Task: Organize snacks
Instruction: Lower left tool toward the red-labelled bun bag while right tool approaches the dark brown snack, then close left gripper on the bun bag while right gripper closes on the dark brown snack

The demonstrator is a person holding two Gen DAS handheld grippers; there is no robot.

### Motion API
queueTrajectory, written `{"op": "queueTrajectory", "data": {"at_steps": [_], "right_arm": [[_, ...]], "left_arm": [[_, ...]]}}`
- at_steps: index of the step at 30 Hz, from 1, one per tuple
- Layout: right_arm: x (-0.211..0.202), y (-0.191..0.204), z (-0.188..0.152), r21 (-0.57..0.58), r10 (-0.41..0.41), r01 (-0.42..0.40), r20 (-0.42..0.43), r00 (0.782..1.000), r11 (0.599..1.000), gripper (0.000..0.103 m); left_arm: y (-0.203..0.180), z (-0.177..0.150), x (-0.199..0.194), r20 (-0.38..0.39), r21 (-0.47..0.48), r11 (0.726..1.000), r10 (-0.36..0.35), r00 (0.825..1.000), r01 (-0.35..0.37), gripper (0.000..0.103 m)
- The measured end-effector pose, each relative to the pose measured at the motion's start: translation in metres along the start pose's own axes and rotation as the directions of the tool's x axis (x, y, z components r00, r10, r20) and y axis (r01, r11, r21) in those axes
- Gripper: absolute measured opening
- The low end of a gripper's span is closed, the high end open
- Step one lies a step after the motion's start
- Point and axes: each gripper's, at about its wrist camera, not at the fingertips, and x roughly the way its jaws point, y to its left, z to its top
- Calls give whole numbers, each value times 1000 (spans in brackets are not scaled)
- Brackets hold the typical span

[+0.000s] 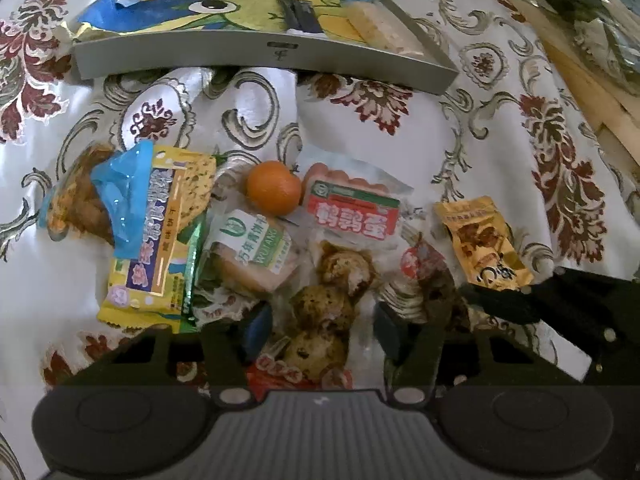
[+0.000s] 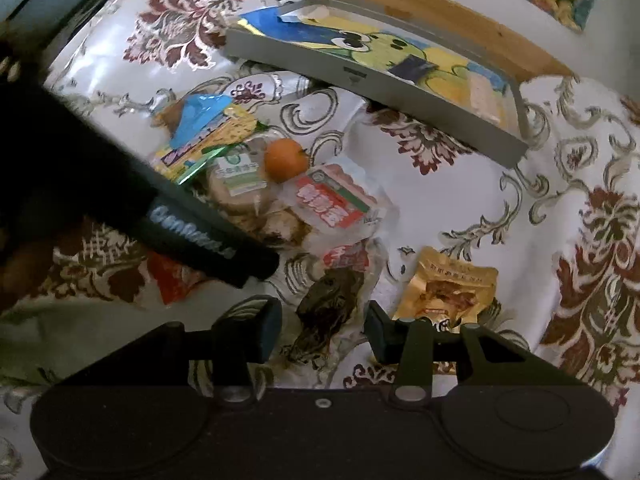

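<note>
A heap of snacks lies on the flowered cloth. My left gripper is open, its fingers on either side of a clear pack of brown balls. My right gripper is open too, straddling a clear pack with a dark snack and a red label. Beyond them lie an orange, a red-and-white pack, a green-labelled cake, a yellow cracker pack and a gold packet. The grey tray with a cartoon frog picture stands behind the heap.
In the tray lie a pale bar and a small black packet. The left gripper's black body crosses the right wrist view over the heap. A wooden edge runs behind the tray. Bare cloth lies right of the heap.
</note>
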Motion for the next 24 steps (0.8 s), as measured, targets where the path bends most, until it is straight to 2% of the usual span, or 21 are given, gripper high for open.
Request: {"op": "queueTrajectory", "data": {"at_steps": [2,3,4,7,11,12,15,20,24], "right_arm": [[1,-5,1,27,18,-18,-7,1000,999,49],[1,-6,2,35,24,-23,-11,1000,999,53],[2,-8,2,39,31,-30,-16,999,999,57],[5,-8,1,22,42,-42,-28,999,999,60],[7,-11,1,34,55,-54,-27,998,998,58],[7,-13,1,49,65,-64,-27,998,997,53],[6,-14,1,72,74,-72,-24,997,995,51],[2,-1,0,-14,33,-33,-15,999,999,50],[-5,18,-4,-169,-49,53,29,998,984,50]], "left_arm": [[-1,-2,-2,-1,15,1000,4,1000,-4,52],[-1,-2,-4,-3,17,1000,2,1000,-2,51],[1,-3,-5,-5,10,1000,-4,1000,4,49],[7,-5,-9,-12,-39,999,-21,1000,21,48],[6,-8,-12,-11,-70,997,-17,1000,16,46],[5,-8,-13,-12,-70,997,-14,1000,13,46],[2,-10,-15,-14,-74,997,-6,1000,5,45],[0,-13,-21,-28,-92,996,1,1000,-3,44],[2,-18,-27,-38,-119,993,-9,999,4,43]]}}
